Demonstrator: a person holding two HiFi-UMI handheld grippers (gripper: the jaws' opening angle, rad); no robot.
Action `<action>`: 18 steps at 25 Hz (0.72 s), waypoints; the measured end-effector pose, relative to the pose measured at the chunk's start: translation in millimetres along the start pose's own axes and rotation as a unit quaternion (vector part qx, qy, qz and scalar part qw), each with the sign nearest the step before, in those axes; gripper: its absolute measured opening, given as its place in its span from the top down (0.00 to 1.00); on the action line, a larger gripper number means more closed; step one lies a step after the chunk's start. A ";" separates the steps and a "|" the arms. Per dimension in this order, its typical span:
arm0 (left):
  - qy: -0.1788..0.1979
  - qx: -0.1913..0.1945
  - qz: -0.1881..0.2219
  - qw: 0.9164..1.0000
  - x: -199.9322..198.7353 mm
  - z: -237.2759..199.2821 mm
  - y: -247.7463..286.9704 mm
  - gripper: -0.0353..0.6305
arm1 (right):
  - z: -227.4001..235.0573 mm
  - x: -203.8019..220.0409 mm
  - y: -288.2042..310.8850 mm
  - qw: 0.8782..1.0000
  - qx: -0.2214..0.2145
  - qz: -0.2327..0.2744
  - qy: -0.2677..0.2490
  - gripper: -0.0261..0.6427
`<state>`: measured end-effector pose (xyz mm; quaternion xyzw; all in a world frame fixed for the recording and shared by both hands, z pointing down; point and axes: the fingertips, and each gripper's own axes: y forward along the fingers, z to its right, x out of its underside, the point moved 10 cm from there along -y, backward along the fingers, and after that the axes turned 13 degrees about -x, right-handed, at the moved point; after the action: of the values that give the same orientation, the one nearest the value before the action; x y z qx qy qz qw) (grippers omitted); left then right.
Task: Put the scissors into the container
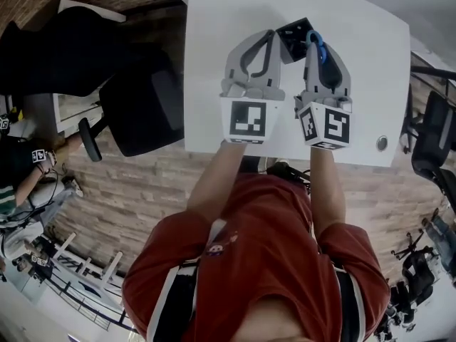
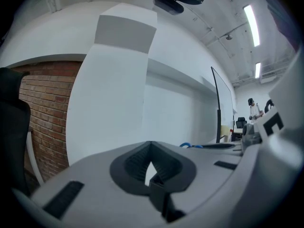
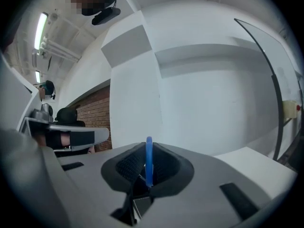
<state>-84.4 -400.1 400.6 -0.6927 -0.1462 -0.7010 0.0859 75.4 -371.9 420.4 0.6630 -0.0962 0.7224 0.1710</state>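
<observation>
In the head view both grippers are held side by side over the white table [image 1: 370, 70]. My right gripper [image 1: 314, 40] is shut on the scissors [image 1: 318, 48], whose blue handle loop sticks up between the jaws. The right gripper view shows that blue loop [image 3: 149, 158] edge-on, pinched between the dark pads. A small black container [image 1: 293, 37] sits on the table just beyond and between the two grippers' tips. My left gripper [image 1: 273, 35] is shut with nothing in it, and its tips meet in the left gripper view [image 2: 151, 148]. The scissors' blades are hidden.
A black office chair [image 1: 139, 109] stands against the table's left side, and another chair [image 1: 433, 137] is off its right edge. A round grommet [image 1: 382, 143] sits near the table's front right corner. A brick wall [image 2: 45, 108] and white walls lie beyond.
</observation>
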 end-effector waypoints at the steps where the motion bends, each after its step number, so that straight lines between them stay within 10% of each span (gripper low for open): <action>1: 0.000 0.002 -0.003 1.000 2.2 0.3 1.4 0.93 | 1.6 2.5 0.5 1.000 0.003 -0.003 0.002 0.89; 18: -0.007 0.008 -0.039 0.999 34.1 -5.6 11.7 0.93 | 1.0 29.8 17.4 0.999 0.008 -0.037 0.003 0.88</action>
<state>-86.7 -410.2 435.6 -0.6904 -0.1794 -0.6980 0.0628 68.0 -384.8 451.5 0.6650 -0.0657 0.7186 0.1924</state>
